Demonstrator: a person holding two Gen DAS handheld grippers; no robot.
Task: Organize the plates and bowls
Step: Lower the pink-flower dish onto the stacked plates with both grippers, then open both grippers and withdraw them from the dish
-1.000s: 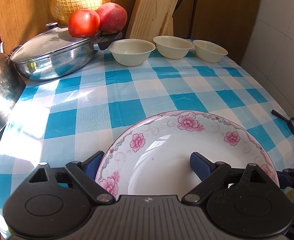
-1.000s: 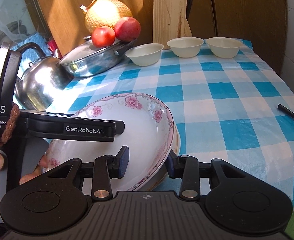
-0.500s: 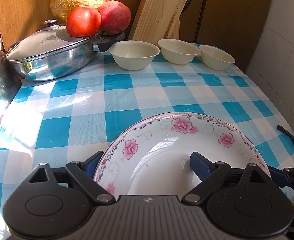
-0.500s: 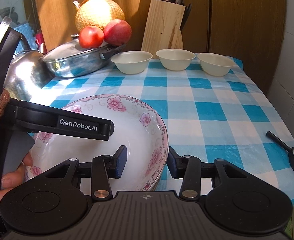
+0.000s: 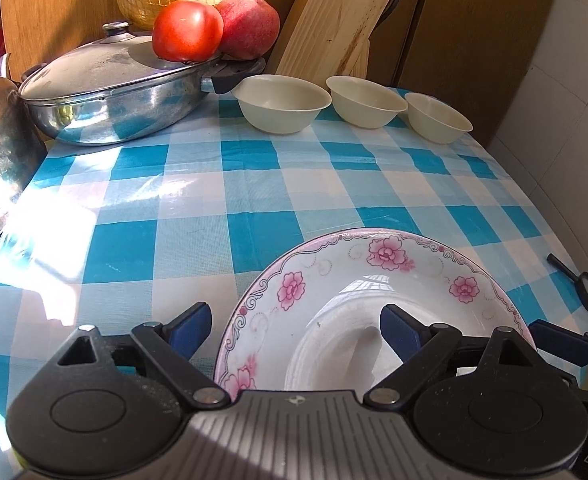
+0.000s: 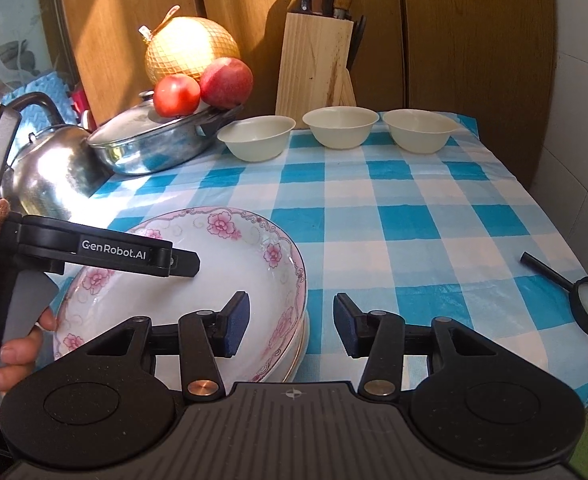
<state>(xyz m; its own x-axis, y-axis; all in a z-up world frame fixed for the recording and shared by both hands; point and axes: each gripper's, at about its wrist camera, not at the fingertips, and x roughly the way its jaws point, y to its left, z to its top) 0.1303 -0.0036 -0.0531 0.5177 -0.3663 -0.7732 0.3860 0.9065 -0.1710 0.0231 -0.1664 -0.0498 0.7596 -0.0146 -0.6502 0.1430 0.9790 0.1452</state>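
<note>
Plates stacked at our 7 o'clock; both tongs, left and right, spread, holding nothing. Next we judge: the bowls at 12 o'clock need nesting

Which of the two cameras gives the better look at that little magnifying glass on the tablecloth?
The right wrist view: the magnifying glass lies whole and unobstructed, lens and handle both clear. In the left wrist view it sits small and distorted at the far right edge.
</note>
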